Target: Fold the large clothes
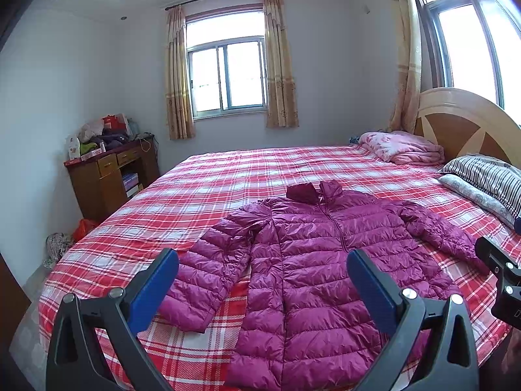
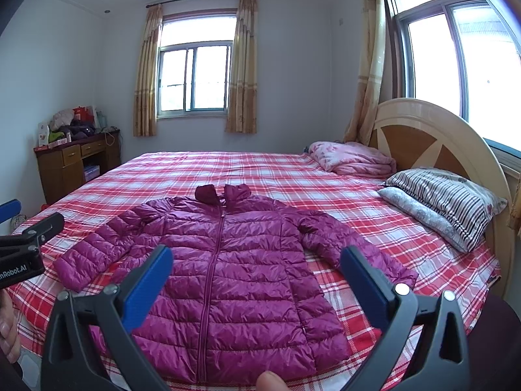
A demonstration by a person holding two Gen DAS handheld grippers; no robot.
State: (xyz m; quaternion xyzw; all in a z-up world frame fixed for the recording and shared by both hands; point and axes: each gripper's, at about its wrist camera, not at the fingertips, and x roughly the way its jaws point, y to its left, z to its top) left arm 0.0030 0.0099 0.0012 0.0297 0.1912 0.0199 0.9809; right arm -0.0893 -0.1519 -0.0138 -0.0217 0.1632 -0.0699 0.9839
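Left gripper [image 1: 262, 288]: fingers spread wide, nothing held, above jacket hem. Right gripper [image 2: 255, 285]: fingers likewise spread, nothing held. Jacket [image 2: 234, 270]: flat, zipped, front up on plaid bed [image 2: 325, 176], sleeves out, collar far. Right view only: full right sleeve, a fingertip [image 2: 270, 382] at bottom edge. Left view only: red bag [image 1: 84, 228] on floor. Beyond: pillows [image 2: 446, 202], pink blanket [image 1: 403, 147], desk [image 1: 110, 176].

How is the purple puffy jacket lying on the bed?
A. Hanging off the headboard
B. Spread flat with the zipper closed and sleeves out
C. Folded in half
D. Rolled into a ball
B: the purple quilted puffer jacket lies spread flat on the red plaid bedsheet, zipped, both sleeves angled outward.
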